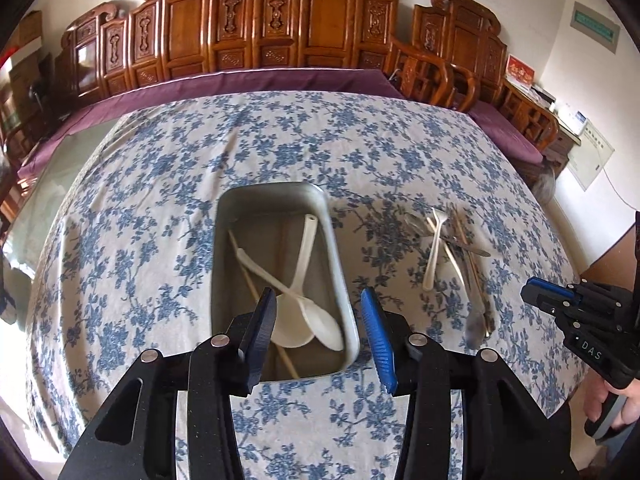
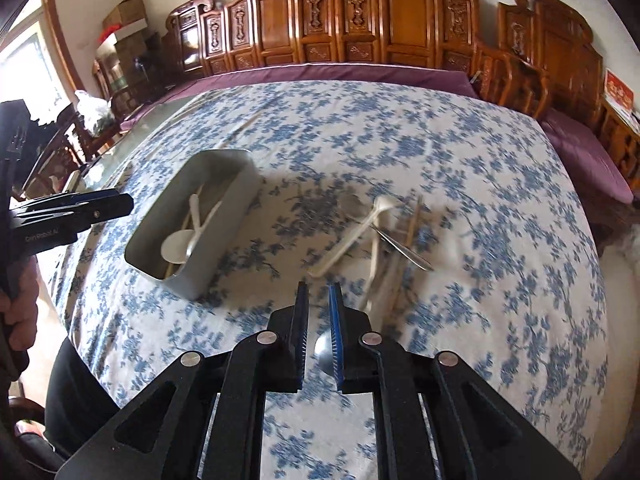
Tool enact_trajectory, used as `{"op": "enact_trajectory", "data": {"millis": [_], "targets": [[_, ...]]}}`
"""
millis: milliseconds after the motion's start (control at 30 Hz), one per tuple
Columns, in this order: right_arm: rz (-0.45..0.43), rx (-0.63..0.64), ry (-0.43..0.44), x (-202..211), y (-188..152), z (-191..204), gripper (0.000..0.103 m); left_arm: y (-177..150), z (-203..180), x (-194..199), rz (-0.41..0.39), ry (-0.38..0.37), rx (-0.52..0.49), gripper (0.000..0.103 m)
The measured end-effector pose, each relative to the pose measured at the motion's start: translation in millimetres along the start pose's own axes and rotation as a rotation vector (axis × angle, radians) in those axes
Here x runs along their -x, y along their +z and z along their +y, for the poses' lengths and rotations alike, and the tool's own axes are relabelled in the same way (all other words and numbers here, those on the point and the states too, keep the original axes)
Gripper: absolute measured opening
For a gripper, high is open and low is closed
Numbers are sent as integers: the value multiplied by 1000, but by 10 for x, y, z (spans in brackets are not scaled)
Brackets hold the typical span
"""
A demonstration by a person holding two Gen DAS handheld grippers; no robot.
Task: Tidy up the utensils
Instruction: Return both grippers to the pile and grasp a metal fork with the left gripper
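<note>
left gripper (image 1: pixel 320 322) hangs over the near end of the metal tray (image 1: pixel 338 240), pointing steeply down; jaws partly apart, nothing between the pads, tray contents visible through the gap; right gripper (image 2: pixel 319 334) nearly closed, pads a narrow slit apart, nothing seen clamped; a blurred metal spoon bowl (image 2: pixel 323 350) shows just behind the blue pad, on the cloth as far as can be told; contact with the pad cannot be told. tray sits on the floral tablecloth (image 1: pixel 160 200), long axis running away from the left camera; inside it two white plastic spoons (image 1: pixel 298 276) crossed over each other, bowls toward the near end, and a wooden chopstick (image 1: pixel 256 292) lying diagonally beneath them. loose pile of utensils (image 1: pixel 452 248) on the cloth to the right of the tray, well apart from it: white plastic spoons, metal cutlery, wooden chopsticks, all overlapping; individual pieces blurred, count uncertain. in the right wrist view the pile (image 2: pixel 384 232) lies ahead of the right gripper, tray to its left. a hand (image 2: pixel 18 308) grips the left gripper's handle at the left edge; carved wooden bench (image 1: pixel 280 24) with purple cushion behind the table.
</note>
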State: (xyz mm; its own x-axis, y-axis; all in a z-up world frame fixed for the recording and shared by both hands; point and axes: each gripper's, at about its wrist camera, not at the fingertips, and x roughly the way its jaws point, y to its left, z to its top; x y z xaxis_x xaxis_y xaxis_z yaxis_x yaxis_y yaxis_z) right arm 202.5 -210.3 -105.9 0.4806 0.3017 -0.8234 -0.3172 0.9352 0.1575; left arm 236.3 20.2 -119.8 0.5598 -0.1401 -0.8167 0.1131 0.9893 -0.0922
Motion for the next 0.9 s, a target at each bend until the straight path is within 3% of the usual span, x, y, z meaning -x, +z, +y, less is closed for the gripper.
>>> {"op": "enact_trajectory", "data": {"millis": [667,900], "targets": [[66,-80,-17,-383,-211,-448,17,-19,-524,-409,71,-41,-77,42],[72,-95,-20,-426,-230,-586,17,58,-747,-721,99,-69,-116,42]]}}
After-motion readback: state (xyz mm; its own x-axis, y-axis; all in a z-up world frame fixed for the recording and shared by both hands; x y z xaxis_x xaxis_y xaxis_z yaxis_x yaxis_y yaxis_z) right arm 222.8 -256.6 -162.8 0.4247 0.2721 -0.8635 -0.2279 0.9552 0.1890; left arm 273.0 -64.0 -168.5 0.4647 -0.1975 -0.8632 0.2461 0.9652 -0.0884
